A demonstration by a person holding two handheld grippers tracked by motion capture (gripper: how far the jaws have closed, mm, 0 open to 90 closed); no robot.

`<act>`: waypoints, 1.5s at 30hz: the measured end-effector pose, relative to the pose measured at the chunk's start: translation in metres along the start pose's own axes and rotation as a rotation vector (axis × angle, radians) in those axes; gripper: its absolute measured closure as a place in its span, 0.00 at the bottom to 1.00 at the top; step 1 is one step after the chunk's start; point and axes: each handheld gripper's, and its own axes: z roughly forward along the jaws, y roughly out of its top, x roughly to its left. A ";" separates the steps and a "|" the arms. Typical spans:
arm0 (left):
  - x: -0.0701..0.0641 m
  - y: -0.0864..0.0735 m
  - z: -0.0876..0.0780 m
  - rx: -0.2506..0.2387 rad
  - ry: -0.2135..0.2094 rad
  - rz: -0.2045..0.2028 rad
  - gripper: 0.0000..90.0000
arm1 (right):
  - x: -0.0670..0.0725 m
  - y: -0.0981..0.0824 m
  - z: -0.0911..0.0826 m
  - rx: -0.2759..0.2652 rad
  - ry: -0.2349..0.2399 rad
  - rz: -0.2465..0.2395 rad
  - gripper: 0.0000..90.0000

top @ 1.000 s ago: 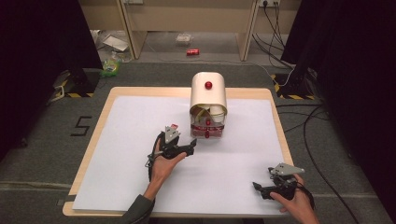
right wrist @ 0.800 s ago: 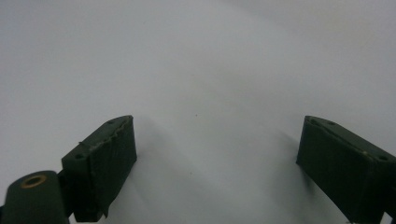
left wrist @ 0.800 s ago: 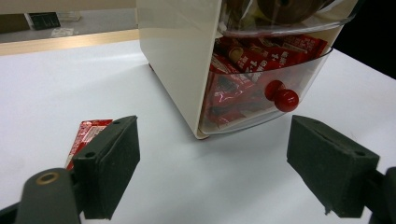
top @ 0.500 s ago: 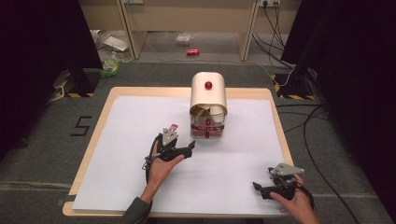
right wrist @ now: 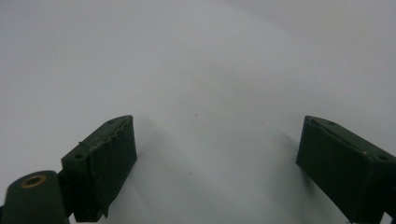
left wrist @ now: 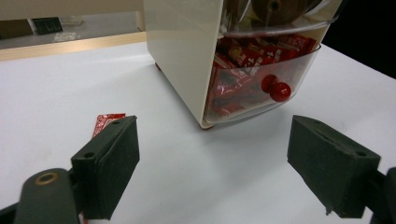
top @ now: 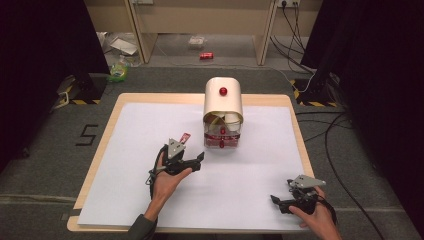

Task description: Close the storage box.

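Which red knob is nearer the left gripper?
The lower red knob, on the clear drawer front packed with red packets, just ahead of the open left gripper. The other knob sits up on the cream lid.

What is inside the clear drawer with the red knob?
The drawer holds a heap of red packets pressed against its clear front. The cream box covers its back, so how far the packets go cannot be seen.
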 end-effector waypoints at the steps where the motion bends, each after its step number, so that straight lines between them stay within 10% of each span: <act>1: 0.001 -0.001 -0.001 0.004 0.001 0.003 0.18 | 0.000 0.000 0.000 0.000 0.000 0.000 0.13; 21: 0.029 -0.019 -0.036 0.019 0.050 -0.022 0.18 | 0.000 0.000 0.000 0.000 0.000 0.000 0.13; 45: 0.027 -0.044 -0.051 0.091 0.054 0.029 0.18 | 0.000 0.000 0.000 0.000 0.000 0.000 0.13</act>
